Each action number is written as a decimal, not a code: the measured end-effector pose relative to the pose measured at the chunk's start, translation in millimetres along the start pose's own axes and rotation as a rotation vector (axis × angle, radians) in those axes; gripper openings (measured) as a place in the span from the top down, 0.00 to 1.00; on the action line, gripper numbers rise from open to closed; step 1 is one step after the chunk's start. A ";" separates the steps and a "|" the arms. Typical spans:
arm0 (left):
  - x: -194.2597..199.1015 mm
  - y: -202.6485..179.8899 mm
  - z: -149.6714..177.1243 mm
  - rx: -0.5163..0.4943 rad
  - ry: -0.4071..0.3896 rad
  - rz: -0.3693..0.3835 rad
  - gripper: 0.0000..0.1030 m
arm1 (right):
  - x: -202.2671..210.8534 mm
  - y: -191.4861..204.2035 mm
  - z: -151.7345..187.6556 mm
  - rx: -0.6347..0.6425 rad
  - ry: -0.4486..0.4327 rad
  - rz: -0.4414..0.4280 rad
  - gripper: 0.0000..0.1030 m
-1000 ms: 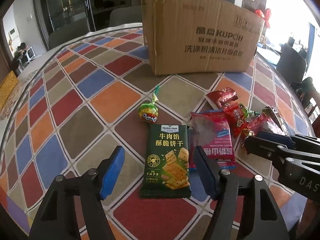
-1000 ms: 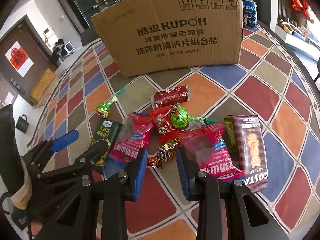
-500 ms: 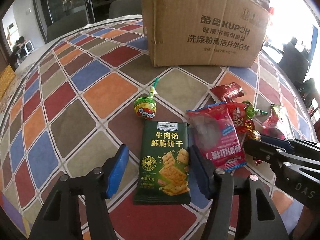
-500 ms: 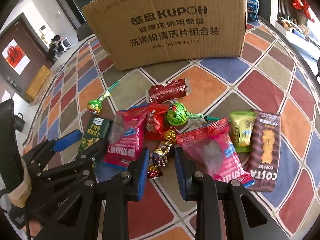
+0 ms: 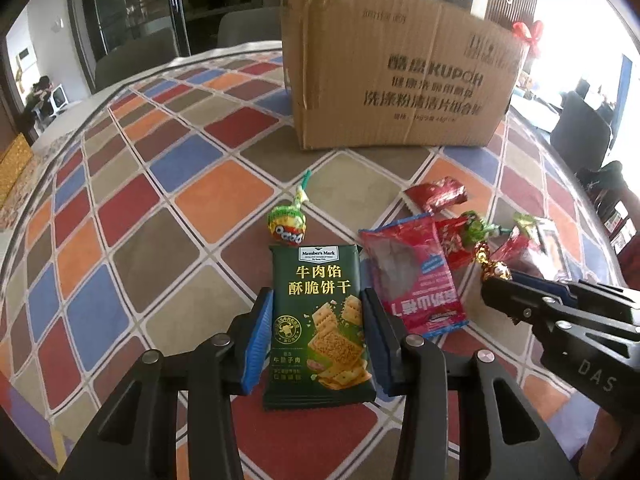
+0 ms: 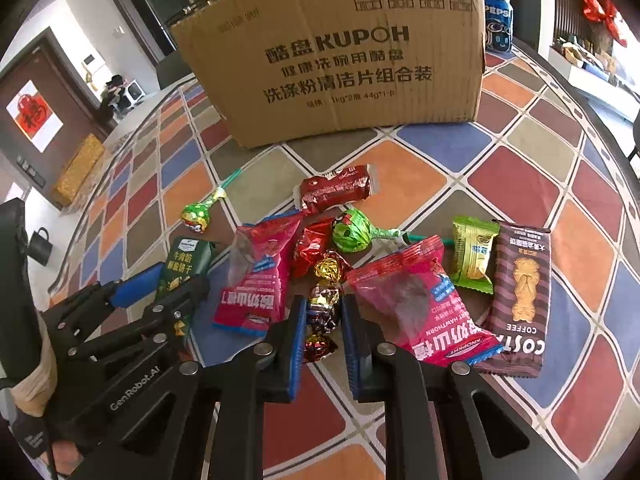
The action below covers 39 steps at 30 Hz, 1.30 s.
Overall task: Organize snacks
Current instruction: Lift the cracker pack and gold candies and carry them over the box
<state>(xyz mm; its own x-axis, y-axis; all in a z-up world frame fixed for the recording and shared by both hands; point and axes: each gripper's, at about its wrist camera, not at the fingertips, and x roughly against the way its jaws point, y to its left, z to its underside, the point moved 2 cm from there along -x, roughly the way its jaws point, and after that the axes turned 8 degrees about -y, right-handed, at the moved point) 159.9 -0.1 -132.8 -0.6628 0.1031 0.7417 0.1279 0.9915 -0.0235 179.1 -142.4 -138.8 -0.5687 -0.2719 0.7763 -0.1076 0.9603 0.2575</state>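
Observation:
My left gripper has its blue pads against both long edges of a green cracker packet that lies flat on the table. My right gripper has its pads close on either side of a foil-wrapped candy; whether they touch it is unclear. Around them lie two red hawthorn packets, a green lollipop, a red foil bar, a small lollipop, a yellow-green packet and a brown Costa biscuit packet.
A large cardboard box stands upright behind the snacks. The table has a checkered cloth. Chairs stand beyond the far edge. A blue Pepsi item sits behind the box at right.
Both grippers moved forward and down. The left jaws narrowed onto the cracker packet's edges. The right jaws came around the foil candy.

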 end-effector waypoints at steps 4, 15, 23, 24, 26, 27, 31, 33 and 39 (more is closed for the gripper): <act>14.6 -2.8 -5.7 0.004 -0.032 0.008 0.58 | 9.9 -0.1 -0.8 -0.002 -0.021 -0.010 0.82; 45.0 -11.7 -24.1 0.006 -0.105 0.030 0.58 | 39.9 4.8 -9.4 0.011 -0.098 -0.038 0.82; 65.2 -18.5 -56.3 -0.014 -0.196 0.035 0.58 | 63.4 7.5 -36.1 0.036 -0.189 -0.053 0.82; 66.8 -19.2 -60.5 -0.017 -0.207 0.035 0.58 | 66.6 7.6 -40.8 0.039 -0.203 -0.055 0.82; 71.2 -20.2 -71.1 -0.018 -0.233 0.034 0.58 | 72.3 7.8 -49.9 0.046 -0.230 -0.054 0.82; 73.2 -20.3 -75.9 -0.018 -0.244 0.032 0.58 | 75.0 7.8 -54.5 0.048 -0.243 -0.053 0.82; 81.8 -20.7 -94.7 -0.018 -0.283 0.036 0.58 | 87.3 7.8 -75.3 0.053 -0.296 -0.047 0.82; 85.9 -21.3 -103.8 -0.023 -0.306 0.035 0.58 | 93.0 8.9 -85.3 0.064 -0.319 -0.045 0.82; 97.4 -22.7 -133.2 -0.038 -0.371 0.026 0.58 | 110.7 15.3 -115.5 0.100 -0.397 -0.036 0.82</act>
<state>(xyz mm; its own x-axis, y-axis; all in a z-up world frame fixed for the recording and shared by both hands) 190.7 -23.1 29.3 -0.8806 0.1569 0.4472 0.1709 0.9852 -0.0092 208.6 -165.1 17.5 -0.8314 -0.2792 0.4804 -0.2011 0.9572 0.2084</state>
